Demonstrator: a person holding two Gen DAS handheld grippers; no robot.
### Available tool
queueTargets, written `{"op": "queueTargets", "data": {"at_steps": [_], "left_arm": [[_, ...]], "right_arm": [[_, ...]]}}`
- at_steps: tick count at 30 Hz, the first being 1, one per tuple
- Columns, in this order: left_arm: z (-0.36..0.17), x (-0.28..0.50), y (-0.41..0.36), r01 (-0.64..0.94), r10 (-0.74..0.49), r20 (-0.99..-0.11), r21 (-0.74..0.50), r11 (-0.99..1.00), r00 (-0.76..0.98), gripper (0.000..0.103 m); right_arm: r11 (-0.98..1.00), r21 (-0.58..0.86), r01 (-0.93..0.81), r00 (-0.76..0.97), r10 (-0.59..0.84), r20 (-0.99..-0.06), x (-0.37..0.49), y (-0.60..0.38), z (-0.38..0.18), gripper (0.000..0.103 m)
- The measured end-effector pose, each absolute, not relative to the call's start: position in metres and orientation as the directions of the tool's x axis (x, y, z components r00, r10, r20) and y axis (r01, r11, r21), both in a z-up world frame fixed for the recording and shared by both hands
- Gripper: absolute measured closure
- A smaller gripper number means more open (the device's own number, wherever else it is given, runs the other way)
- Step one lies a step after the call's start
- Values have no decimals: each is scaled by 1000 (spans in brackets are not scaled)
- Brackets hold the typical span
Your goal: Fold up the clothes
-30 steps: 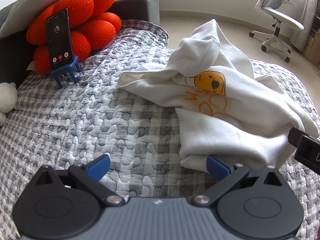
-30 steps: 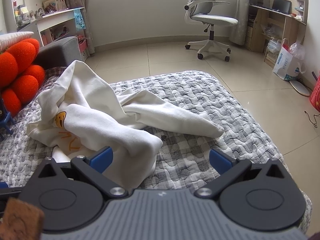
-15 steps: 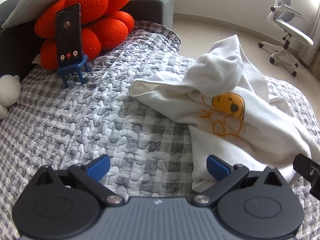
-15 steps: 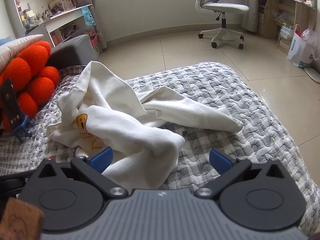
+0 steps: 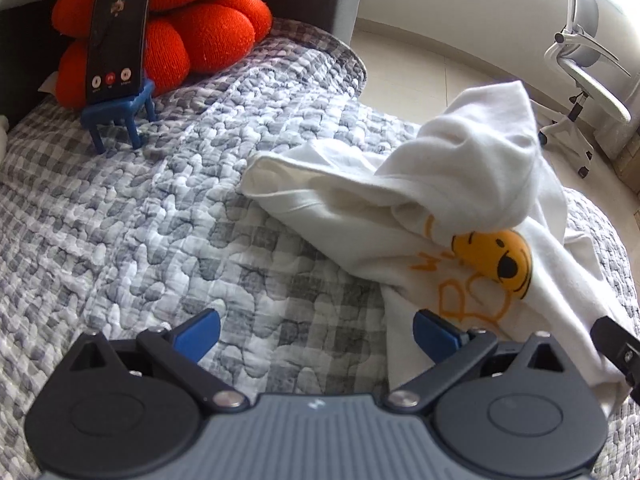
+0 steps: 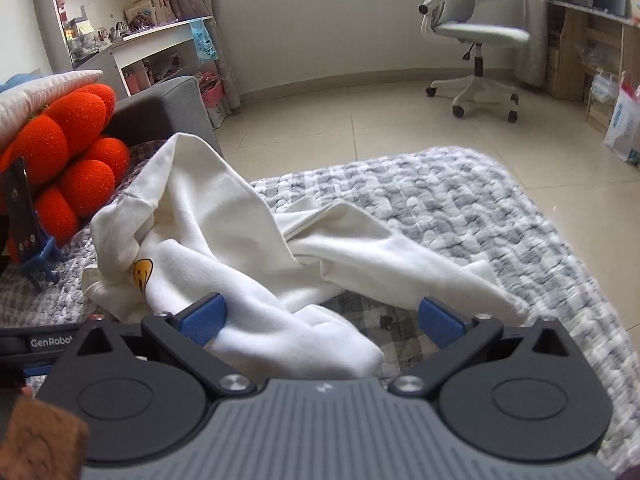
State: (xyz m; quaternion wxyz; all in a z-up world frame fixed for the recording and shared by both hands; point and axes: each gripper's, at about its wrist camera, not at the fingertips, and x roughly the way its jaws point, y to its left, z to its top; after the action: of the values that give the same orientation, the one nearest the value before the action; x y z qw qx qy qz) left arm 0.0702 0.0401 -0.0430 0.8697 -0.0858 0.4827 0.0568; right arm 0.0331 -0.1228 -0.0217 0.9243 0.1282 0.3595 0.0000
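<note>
A crumpled white sweatshirt (image 5: 460, 208) with a yellow smiley print (image 5: 496, 260) lies heaped on the grey checked quilt (image 5: 160, 220). My left gripper (image 5: 316, 332) is open above the quilt, its right fingertip at the garment's near-left edge, nothing between the pads. In the right wrist view the same sweatshirt (image 6: 224, 248) spreads with one sleeve (image 6: 420, 268) running right. My right gripper (image 6: 320, 318) is open over the near fold of cloth, holding nothing. The tip of the right gripper shows at the left view's right edge.
A phone (image 5: 118, 32) stands on a small blue chair-shaped stand (image 5: 120, 112) in front of an orange cushion (image 5: 192, 28) at the quilt's far left. A grey sofa arm (image 6: 160, 108) is behind. An office chair (image 6: 472, 48) stands on the tiled floor beyond the bed.
Both grippers have moved leftward and forward over the bed, so the sweatshirt sits further right in the left view. The garment itself has not moved. Both stay open.
</note>
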Motion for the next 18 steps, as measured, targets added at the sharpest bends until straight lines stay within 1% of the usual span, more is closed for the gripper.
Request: {"op": "queueTargets", "data": {"at_steps": [3, 5, 10, 14, 15, 16, 18], "left_arm": [[-49, 75, 41, -155, 9, -843, -88, 984, 538, 0], [-52, 79, 43, -160, 15, -843, -85, 983, 538, 0], [-59, 85, 42, -162, 38, -841, -60, 985, 540, 0], [-64, 83, 38, -143, 72, -826, -11, 990, 559, 0], [-65, 82, 38, -142, 73, -821, -10, 990, 566, 0], [-66, 81, 38, -142, 73, -816, -11, 990, 574, 0], [-67, 82, 39, -147, 75, -816, -12, 989, 573, 0]], "right_arm": [[932, 350, 99, 722, 175, -669, 42, -136, -28, 0], [931, 358, 68, 730, 198, -654, 45, -136, -25, 0], [959, 281, -33, 781, 200, -591, 52, -124, -7, 0], [946, 316, -69, 791, 245, -561, 65, -124, -11, 0], [939, 334, -79, 785, 265, -560, 69, -124, -13, 4], [932, 352, -88, 780, 284, -558, 72, -124, -15, 14], [924, 368, -104, 776, 307, -551, 77, -123, -17, 22]]}}
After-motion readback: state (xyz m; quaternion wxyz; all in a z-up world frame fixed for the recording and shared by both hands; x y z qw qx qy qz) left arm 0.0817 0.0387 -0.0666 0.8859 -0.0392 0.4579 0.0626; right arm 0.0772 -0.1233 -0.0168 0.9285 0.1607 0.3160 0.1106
